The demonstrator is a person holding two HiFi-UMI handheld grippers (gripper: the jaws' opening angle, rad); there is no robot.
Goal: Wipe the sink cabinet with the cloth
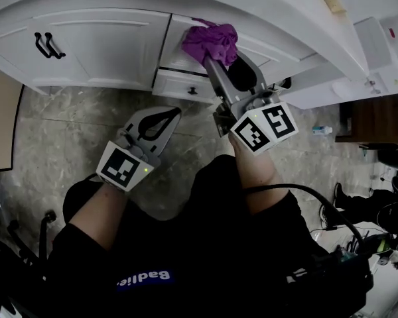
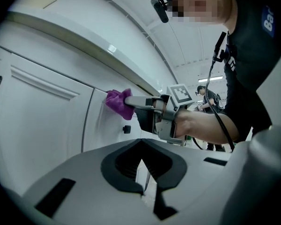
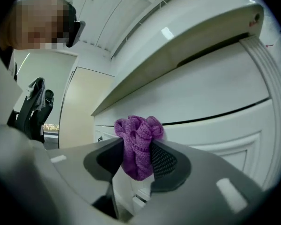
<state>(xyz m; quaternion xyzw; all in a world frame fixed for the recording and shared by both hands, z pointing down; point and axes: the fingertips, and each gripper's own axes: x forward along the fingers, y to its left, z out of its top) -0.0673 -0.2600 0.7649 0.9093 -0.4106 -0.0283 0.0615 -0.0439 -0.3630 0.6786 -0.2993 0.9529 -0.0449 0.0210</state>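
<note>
Right gripper [image 3: 136,161] is clamping the purple cloth [image 3: 138,142], jaws closed on it, with the bunched end sticking out past the tips. I'm pressing the cloth against the upper drawer front [image 1: 176,35] of the white sink cabinet [image 1: 106,42], just under the countertop [image 1: 265,5] edge. Left gripper [image 1: 162,119] is hanging over the floor [image 1: 66,131], jaws together, gripping nothing, not touching the cabinet.

Right gripper [image 1: 213,53]: its jaw tips were swallowed by the purple cloth [image 1: 211,40] in the head view, which hid whether the fabric met the sink cabinet [image 1: 106,42]. The countertop [image 1: 265,5] ran off the upper edge. A small bottle [image 1: 322,130] on the floor [image 1: 86,118] was too small to identify.
</note>
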